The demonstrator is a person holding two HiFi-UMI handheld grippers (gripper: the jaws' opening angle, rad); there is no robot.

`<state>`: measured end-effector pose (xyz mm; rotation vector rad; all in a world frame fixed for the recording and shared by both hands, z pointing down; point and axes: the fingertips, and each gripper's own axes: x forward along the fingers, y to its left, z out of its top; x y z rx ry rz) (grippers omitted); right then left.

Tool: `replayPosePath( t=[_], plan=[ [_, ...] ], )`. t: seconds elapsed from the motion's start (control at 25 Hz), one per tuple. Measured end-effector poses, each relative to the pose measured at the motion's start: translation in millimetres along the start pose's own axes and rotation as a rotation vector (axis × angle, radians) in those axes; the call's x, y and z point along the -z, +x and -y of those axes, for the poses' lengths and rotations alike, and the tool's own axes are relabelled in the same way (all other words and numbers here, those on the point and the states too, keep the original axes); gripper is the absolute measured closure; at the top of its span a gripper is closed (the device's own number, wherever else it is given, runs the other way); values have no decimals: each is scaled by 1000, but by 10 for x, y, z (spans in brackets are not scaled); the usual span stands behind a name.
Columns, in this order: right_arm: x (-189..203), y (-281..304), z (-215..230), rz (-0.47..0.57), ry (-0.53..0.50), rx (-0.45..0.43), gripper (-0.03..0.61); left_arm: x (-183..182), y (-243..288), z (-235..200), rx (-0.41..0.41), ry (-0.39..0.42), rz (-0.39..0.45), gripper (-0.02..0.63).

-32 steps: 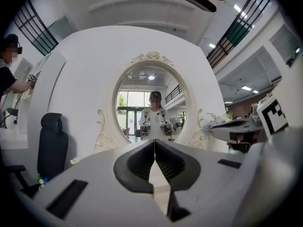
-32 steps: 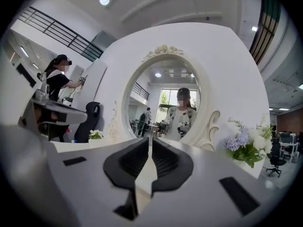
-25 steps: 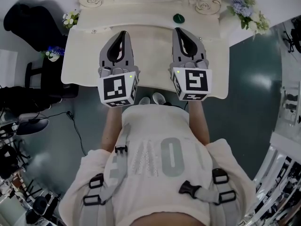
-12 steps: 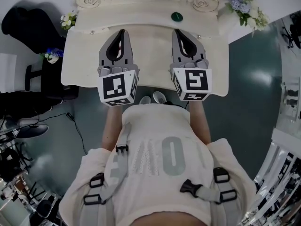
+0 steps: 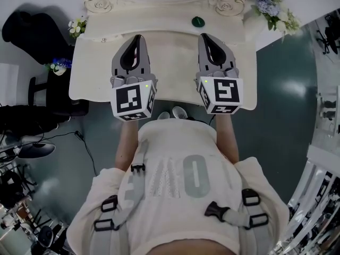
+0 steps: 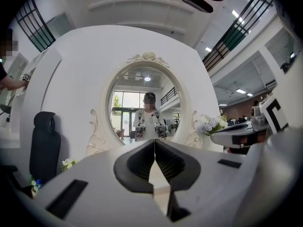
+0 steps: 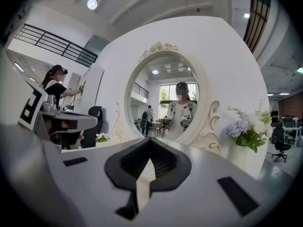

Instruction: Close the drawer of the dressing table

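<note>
We stand before the cream bench (image 5: pixel 170 62) with both tongs held level over its top, side by side and well apart. The left tongs (image 5: pixel 138 38) are fully closed: in the left gripper view the 2 dark pads meet along 1 line and nothing sits between them. The right tongs (image 5: pixel 204 37) are closed in the same way and also hold nothing. Neither pair touches anything that we can see.

The bench fills the space under the 2 marker cubes, and its near edge runs just ahead of our shoes (image 5: pixel 172 112). From above we cannot make out the drawer, so we cannot tell how it stands.

An oval mirror (image 6: pixel 144 105) in a carved frame rises at the back of the bench. A small dark green round object (image 5: pixel 198 21) lies on the raised back ledge, just beyond the right tongs. A bunch of pale purple and white flowers (image 5: pixel 276 14) stands at the far right corner, and a smaller white spray (image 5: pixel 78 24) at the far left. A black chair (image 5: pixel 32 28) stands left of the bench.
</note>
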<state>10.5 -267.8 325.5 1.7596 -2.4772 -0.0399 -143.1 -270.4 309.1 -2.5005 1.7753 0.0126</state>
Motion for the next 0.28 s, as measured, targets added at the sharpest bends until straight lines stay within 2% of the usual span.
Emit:
replayPosePath(
  t=[0.28],
  plan=[
    [60, 4, -3, -21, 5, 5, 571, 57, 1, -38, -1, -7, -11, 595]
  ],
)
